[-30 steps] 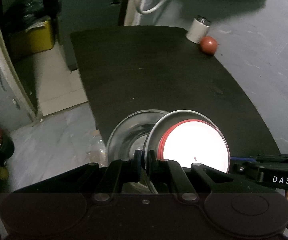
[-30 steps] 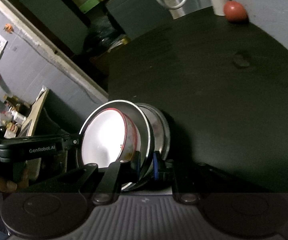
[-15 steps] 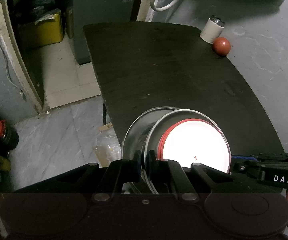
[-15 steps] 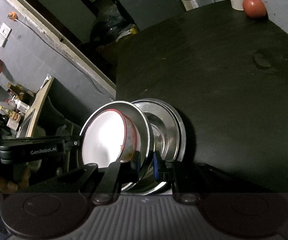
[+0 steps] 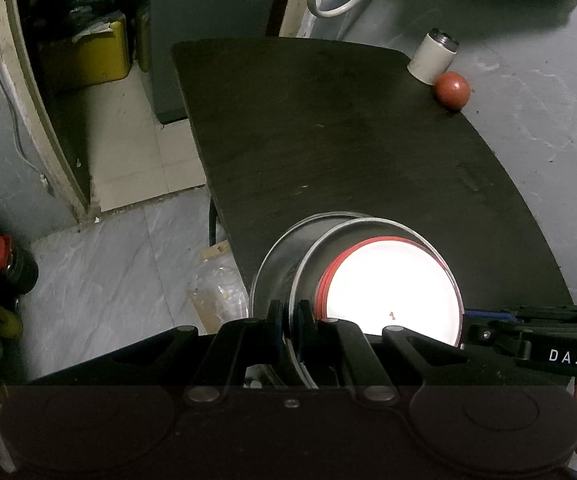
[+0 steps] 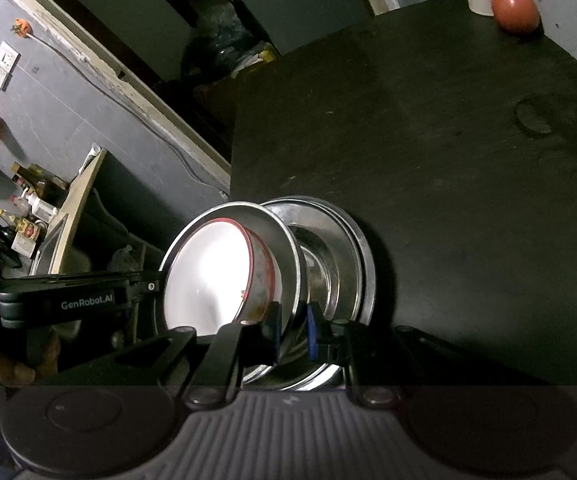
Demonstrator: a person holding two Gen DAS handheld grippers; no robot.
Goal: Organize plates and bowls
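The left gripper (image 5: 288, 318) is clamped on the near rim of a steel bowl (image 5: 284, 264) with a red-rimmed white bowl (image 5: 388, 288) nested inside; the right gripper (image 6: 292, 326) pinches the same steel rim from the opposite side, its jaws narrow. Just beyond the right fingers lies a stack of steel plates (image 6: 344, 256) on the dark table (image 6: 428, 140). The steel looks stiff, light and slick; the thin rim is the only sensible hold, and the loose inner bowl could slide out if tilted further.
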